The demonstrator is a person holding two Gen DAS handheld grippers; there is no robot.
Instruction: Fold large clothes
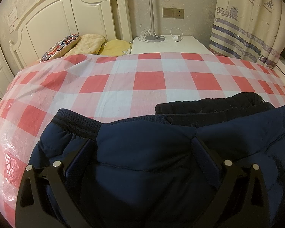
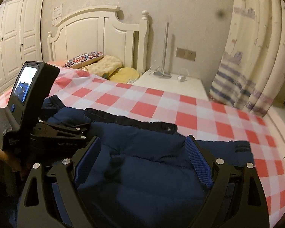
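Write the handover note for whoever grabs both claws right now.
Left claw: open, fingers spread over the navy padded garment, nothing pinched.
Right claw: open too, over the same garment's right part, beside the left one.
Garment lies bunched on the red-checked bed cover, ribbed cuff at left, dark lining showing at the far edge.
Done: garment is on the bed, apparently partly doubled over.
Left: grip, smooth it, finish the folds.

Pillows (image 1: 89,44), lamp (image 1: 152,19), curtain (image 1: 250,22).
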